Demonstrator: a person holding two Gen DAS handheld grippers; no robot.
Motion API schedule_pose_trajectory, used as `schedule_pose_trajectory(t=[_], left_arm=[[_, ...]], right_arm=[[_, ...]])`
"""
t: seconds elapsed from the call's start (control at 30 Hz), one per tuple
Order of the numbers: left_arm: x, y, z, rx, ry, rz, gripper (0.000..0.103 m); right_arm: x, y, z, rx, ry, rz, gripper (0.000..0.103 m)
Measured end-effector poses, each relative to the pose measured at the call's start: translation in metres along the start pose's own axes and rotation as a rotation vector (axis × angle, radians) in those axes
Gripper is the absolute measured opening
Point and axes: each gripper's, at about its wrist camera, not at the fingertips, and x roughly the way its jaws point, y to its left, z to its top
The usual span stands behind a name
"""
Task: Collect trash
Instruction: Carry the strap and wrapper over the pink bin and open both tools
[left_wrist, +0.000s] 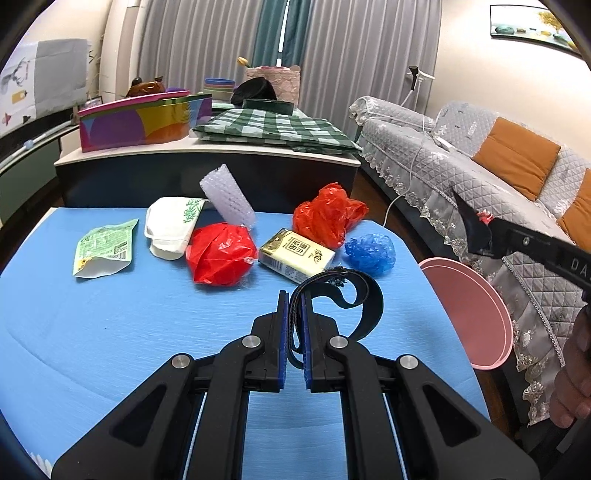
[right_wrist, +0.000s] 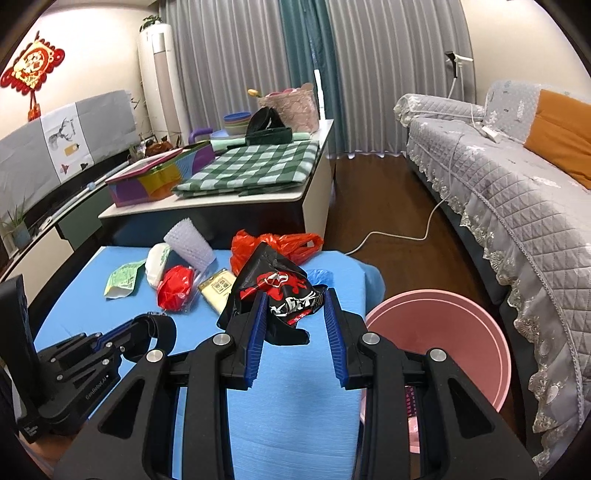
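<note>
Trash lies scattered on the blue mat (left_wrist: 110, 325), seven loose pieces counted in the left wrist view, left to right: one green pouch (left_wrist: 103, 248), one white foam tray (left_wrist: 170, 227), one clear bubble-wrap roll (left_wrist: 228, 195), one red plastic bag (left_wrist: 221, 254) balled up, one yellow tissue pack (left_wrist: 295, 256), one orange-red bag (left_wrist: 327, 214), one blue crumpled bag (left_wrist: 370, 252). The heap sits at about twelve o'clock from the left gripper (left_wrist: 294, 306), near but apart from it. The tissue pack is the closest piece, just beyond the fingertips.

Left gripper: jaws narrow, pinched on one black strap (left_wrist: 364, 306) that curls out toward one o'clock. Two blue pads (left_wrist: 283, 332) press the strap from both sides.

Right gripper (right_wrist: 295, 314): jaws part-way closed, holding one black-and-red snack wrapper (right_wrist: 275, 291), crumpled, sticking up toward twelve o'clock between the pads. The wrapper is clear of the mat and hides part of the heap behind it.

One pink bin (right_wrist: 443, 325) stands off the mat's right edge, at about three o'clock from the right gripper. The mouth is open and its inside is only partly visible.

Beyond the mat at twelve o'clock: one low table (right_wrist: 207, 205) carrying one green checked cloth (right_wrist: 251, 166). One grey-covered sofa (right_wrist: 517, 192) runs along the right side.
</note>
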Motion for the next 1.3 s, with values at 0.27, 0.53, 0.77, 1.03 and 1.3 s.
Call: schedule_pose_trajectory(t=[0.27,0.53,0.77,1.03,1.3], left_arm=[[-0.001,-0.005,0.001,-0.002,0.004,-0.005,0.006],[-0.002,-0.019,0.006,-0.006,0.005,-0.022,0.006],[-0.001,-0.031,0.014,-0.005,0.001,-0.032,0.006],[0.006,-0.044,0.026,-0.001,0.003,-0.042,0.006],[0.017,-0.062,0.04,-0.003,0.007,-0.055,0.006]], right_arm=[[-0.012,-0.01,0.008,0.009,-0.03,-0.025,0.032],[-0.025,-0.02,0.022,0.008,-0.077,-0.047,0.032],[-0.031,-0.032,0.031,0.02,-0.102,-0.069,0.032],[-0.04,-0.049,0.041,0.03,-0.127,-0.115,0.032],[-0.045,-0.077,0.05,0.05,-0.132,-0.175,0.032]])
